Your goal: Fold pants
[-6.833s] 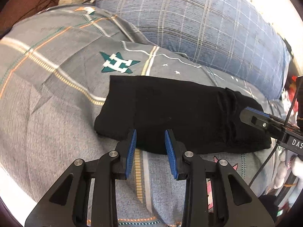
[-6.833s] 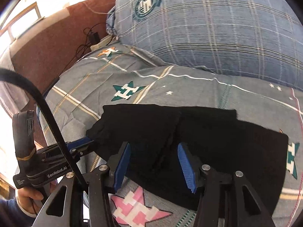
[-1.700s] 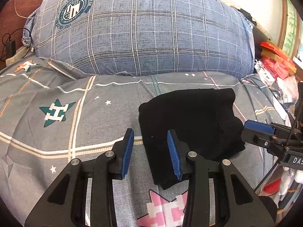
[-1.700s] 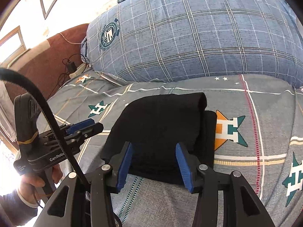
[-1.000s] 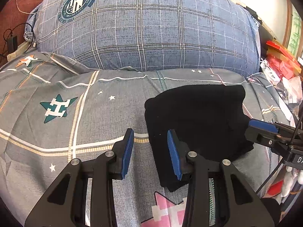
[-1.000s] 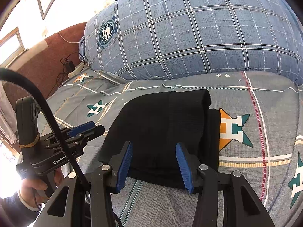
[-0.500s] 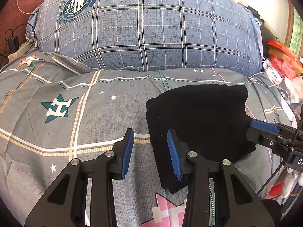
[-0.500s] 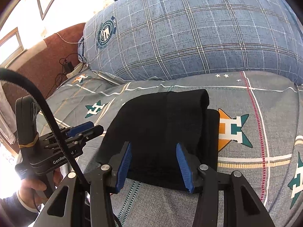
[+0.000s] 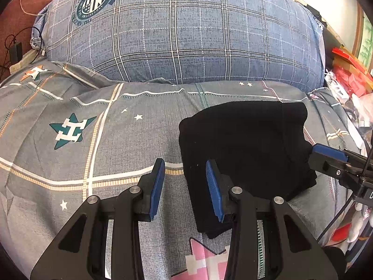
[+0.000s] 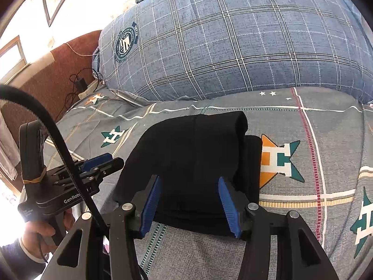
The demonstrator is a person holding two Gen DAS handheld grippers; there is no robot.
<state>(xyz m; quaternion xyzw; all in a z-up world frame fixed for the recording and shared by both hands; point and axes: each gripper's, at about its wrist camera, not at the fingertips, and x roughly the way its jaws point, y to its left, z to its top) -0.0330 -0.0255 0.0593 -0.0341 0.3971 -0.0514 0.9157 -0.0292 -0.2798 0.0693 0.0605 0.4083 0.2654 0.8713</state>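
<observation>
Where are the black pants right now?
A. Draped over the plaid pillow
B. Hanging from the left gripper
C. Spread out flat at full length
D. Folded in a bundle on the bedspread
D: the pants lie as a compact folded bundle on the bedspread, in front of the pillow, with neither gripper's pads pressing on them.

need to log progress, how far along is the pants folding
Nearly finished, it seems. Done: the black pants lie on the bedspread as a compact folded stack, one layer sticking out along its right edge. In hand: nothing; the left gripper is open beside the stack, and the right gripper is opening, its pads clear of the cloth. Left: perhaps squaring that offset layer.
</observation>
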